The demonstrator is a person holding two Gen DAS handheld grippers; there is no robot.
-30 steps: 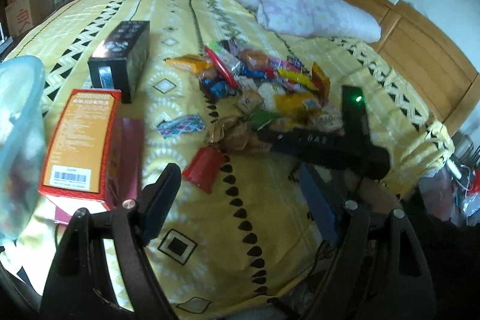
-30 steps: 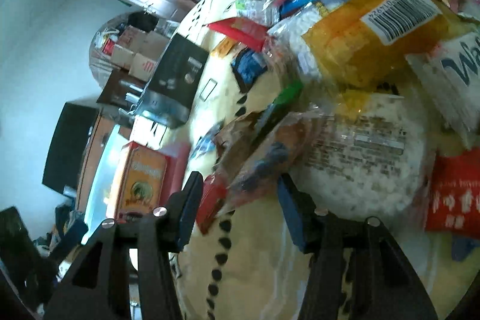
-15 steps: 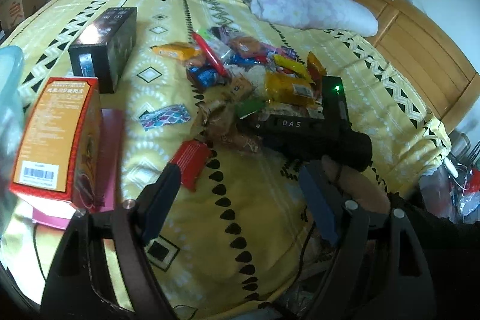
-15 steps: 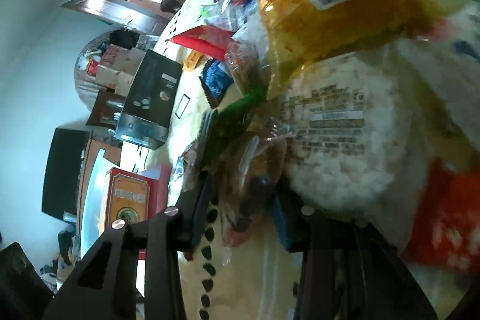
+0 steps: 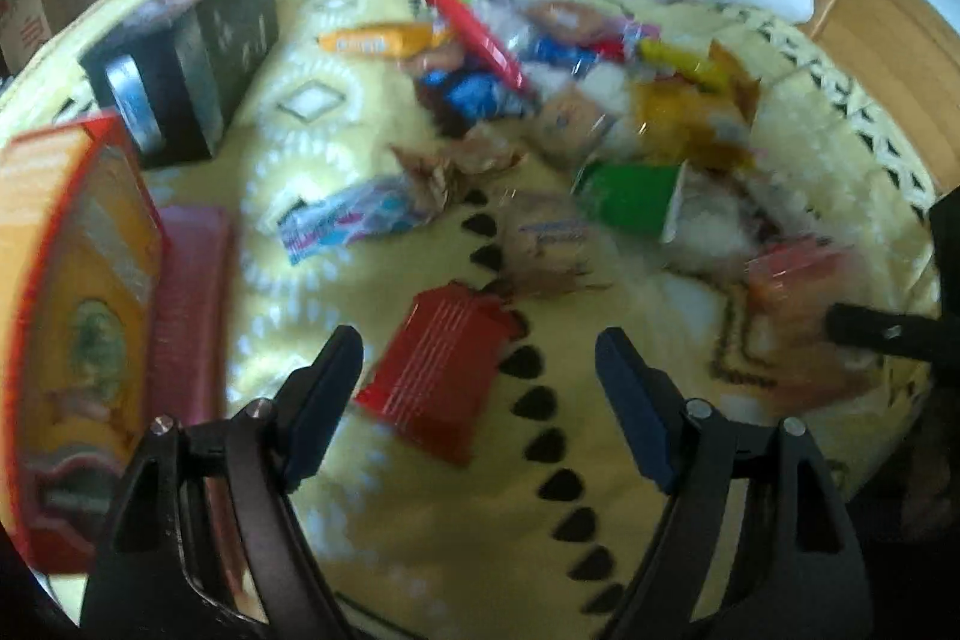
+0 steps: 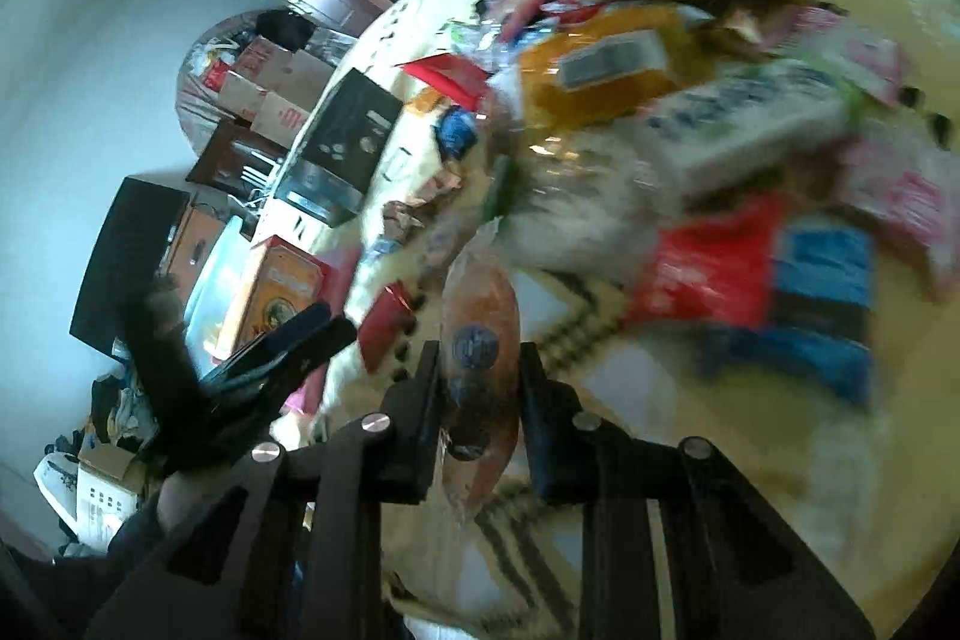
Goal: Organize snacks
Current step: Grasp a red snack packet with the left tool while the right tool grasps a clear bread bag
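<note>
Right gripper clenched on bread packet; lift clear of pile. Left gripper released, red packet at 11 o'clock; straddle, then close.

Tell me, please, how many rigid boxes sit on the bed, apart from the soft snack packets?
2: a black box at the far left and an orange-red box nearer, just in front of it. Others may hide under the packets.

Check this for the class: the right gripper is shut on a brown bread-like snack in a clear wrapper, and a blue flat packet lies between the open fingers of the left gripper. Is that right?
One detail is wrong. The flat packet between the open fingers of the left gripper is red, not blue, as the left wrist view shows. The rest holds: the right gripper is shut on the brown bread-like snack in a clear wrapper.
</note>
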